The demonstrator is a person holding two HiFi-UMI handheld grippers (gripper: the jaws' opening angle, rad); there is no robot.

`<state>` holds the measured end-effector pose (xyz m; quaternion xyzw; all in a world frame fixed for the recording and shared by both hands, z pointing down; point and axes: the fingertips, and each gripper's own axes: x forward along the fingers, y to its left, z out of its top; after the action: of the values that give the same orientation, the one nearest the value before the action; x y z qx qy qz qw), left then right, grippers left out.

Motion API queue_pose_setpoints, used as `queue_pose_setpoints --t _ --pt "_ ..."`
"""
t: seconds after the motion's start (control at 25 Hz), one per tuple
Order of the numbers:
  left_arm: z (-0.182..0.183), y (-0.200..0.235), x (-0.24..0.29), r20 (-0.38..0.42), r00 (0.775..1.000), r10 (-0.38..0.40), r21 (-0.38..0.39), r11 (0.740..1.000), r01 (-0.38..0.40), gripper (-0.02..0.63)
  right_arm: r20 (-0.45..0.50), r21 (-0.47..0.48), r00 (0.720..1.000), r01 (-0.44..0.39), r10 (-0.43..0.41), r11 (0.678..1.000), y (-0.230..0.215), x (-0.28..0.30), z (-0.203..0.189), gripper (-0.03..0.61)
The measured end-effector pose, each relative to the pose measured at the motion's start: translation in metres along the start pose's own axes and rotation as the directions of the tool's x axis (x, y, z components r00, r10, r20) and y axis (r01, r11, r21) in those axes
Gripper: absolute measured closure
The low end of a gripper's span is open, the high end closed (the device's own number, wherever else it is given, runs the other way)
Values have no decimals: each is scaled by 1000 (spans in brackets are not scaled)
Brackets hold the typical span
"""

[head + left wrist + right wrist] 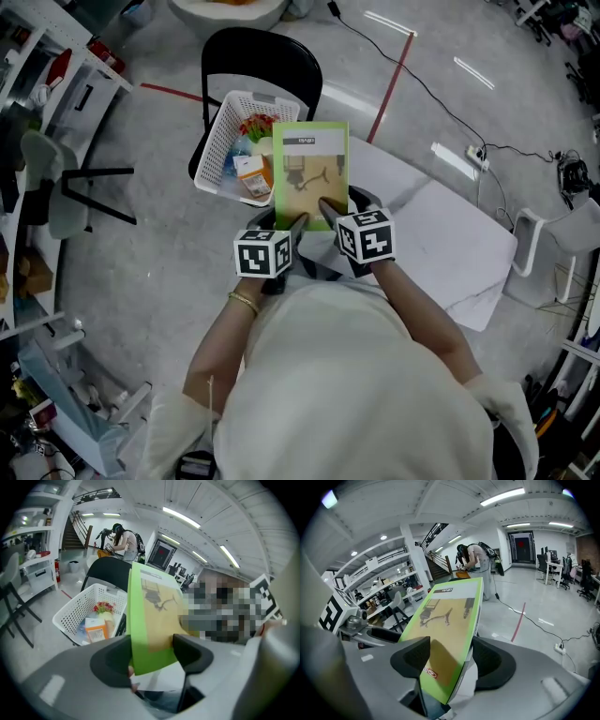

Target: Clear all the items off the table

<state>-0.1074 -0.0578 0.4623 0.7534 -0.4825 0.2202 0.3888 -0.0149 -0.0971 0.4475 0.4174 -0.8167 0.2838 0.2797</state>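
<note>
We hold the box (310, 173) in the air at our 12 o'clock, over the 3 o'clock side of the basket (217, 131), beside the table (450, 234). Its long axis runs 6 to 12, title end at 12, printed face up. Left gripper (152, 656) and right gripper (447, 660) both clamp its 6 o'clock end. In the head view the grippers hide that end, and the print is too small to read.

Green box (310, 173): lower edge concealed beneath the left gripper (292, 230) and right gripper (336, 217), print too small to read; white basket (217, 134): contents partly screened by the box; worktop (448, 246): near side covered by the person's torso (347, 375).
</note>
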Motion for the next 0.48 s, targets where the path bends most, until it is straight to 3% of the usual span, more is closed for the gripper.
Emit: queue_pose_setpoints --t 0.48 --pt "-1 101 -29 11 996 93 -133 987 -91 339 -78 -76 991 -110 104 991 78 80 25 307"
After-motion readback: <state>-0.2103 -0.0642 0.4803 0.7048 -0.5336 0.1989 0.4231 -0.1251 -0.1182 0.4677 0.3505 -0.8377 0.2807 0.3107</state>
